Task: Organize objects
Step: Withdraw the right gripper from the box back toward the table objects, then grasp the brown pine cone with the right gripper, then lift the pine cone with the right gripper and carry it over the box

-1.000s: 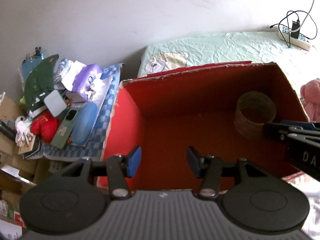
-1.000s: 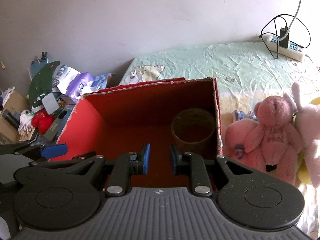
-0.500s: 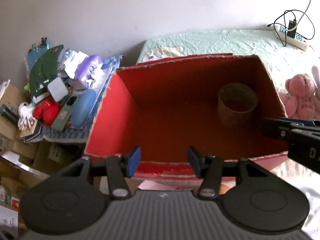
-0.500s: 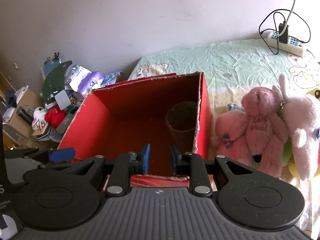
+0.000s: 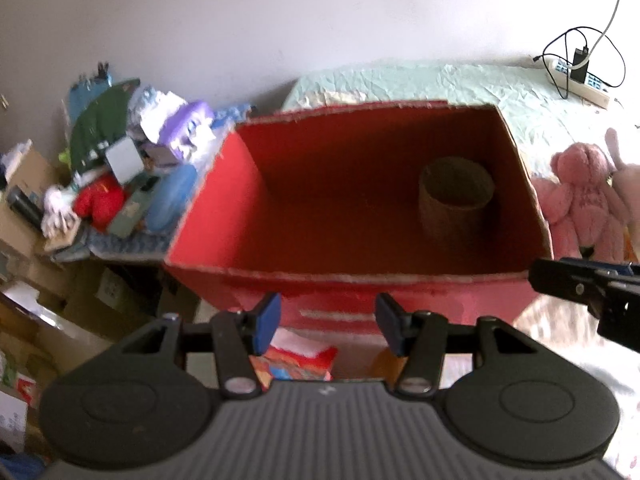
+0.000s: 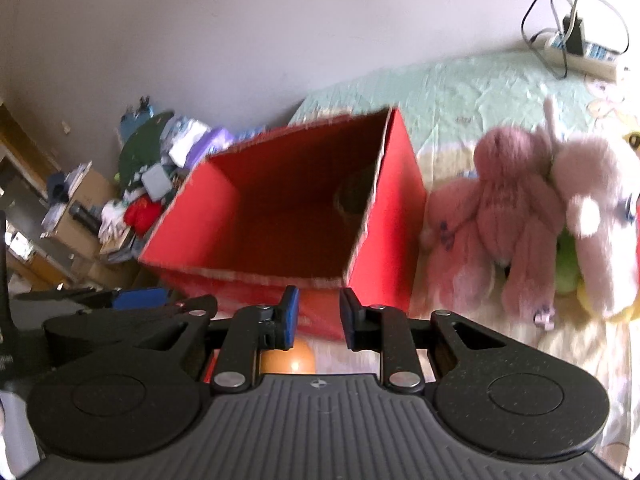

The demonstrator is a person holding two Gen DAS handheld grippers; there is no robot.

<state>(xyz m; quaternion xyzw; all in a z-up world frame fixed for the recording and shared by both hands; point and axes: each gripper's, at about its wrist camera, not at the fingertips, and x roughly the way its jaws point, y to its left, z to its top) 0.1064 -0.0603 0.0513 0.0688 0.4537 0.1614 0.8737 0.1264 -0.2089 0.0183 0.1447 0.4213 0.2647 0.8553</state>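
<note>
A red open box (image 5: 224, 196) sits on the bed, also in the right wrist view (image 6: 396, 200). A brown woven cylinder (image 5: 456, 196) stands inside it at the right; its edge shows in the right wrist view (image 6: 352, 200). My left gripper (image 5: 327, 322) is open and empty, in front of the box's near wall. My right gripper (image 6: 318, 316) is open and empty, near the box's front right corner. A pink teddy bear (image 6: 504, 216) and a pale pink plush (image 6: 592, 208) lie right of the box. An orange ball (image 6: 288, 360) lies under my right gripper.
A heap of clutter (image 5: 132, 176) sits on a blue checked cloth left of the box, above cardboard boxes (image 5: 24, 240). A power strip with cables (image 5: 576, 80) lies at the bed's far right. A colourful packet (image 5: 296, 356) lies below my left gripper.
Both grippers have pulled back and up from the box, so its near wall and outside now show. The plush toys have come further into the right wrist view.
</note>
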